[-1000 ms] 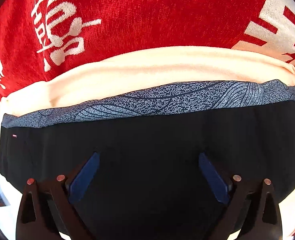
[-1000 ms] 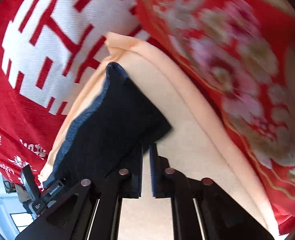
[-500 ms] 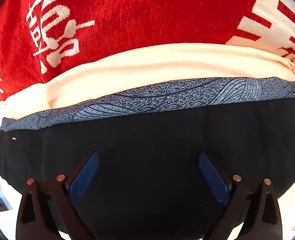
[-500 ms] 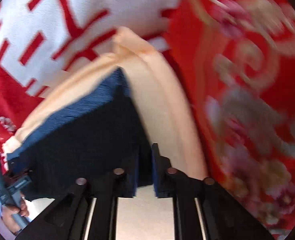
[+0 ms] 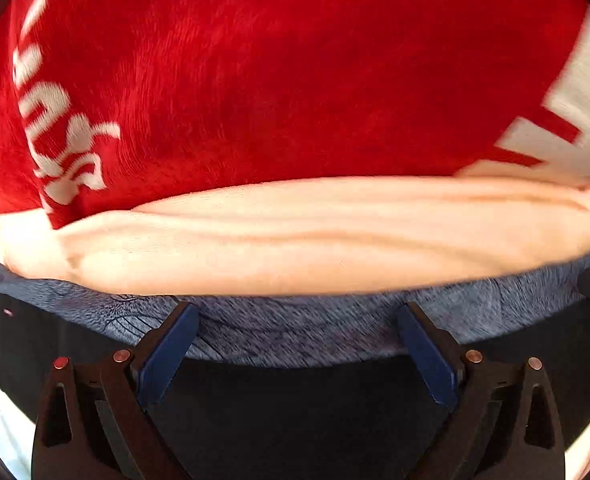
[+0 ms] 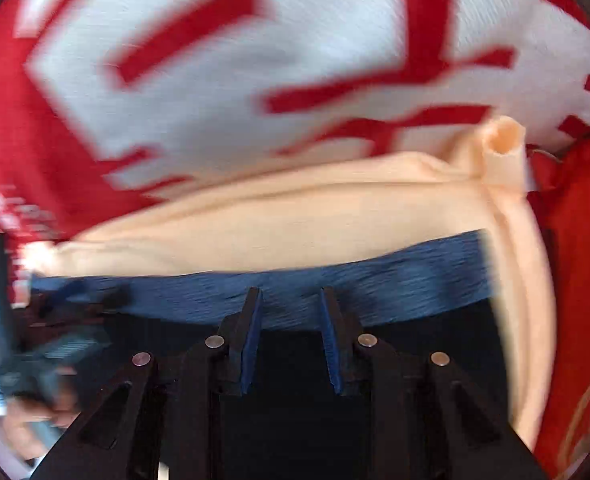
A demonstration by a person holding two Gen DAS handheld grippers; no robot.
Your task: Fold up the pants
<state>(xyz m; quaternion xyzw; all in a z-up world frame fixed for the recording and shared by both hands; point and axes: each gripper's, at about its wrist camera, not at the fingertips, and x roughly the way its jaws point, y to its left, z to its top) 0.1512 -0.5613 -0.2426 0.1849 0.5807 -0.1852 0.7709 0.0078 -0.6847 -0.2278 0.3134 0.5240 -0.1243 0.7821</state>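
The dark pants with a grey patterned waistband lie folded on a cream garment. My left gripper is open wide, its fingertips over the waistband, holding nothing. In the right wrist view the pants show black with a blue band. My right gripper is partly open above that band, jaws apart with nothing between them. The left gripper and hand appear blurred at the far left of the right wrist view.
A red blanket with white lettering lies beyond the cream garment; it also fills the top of the right wrist view. The cream garment's bunched corner sits at the upper right. Red floral fabric lies right.
The right gripper has opened and let go of the pants, and swung left to face the waistband square on. The left gripper moved forward so its tips reach the waistband.
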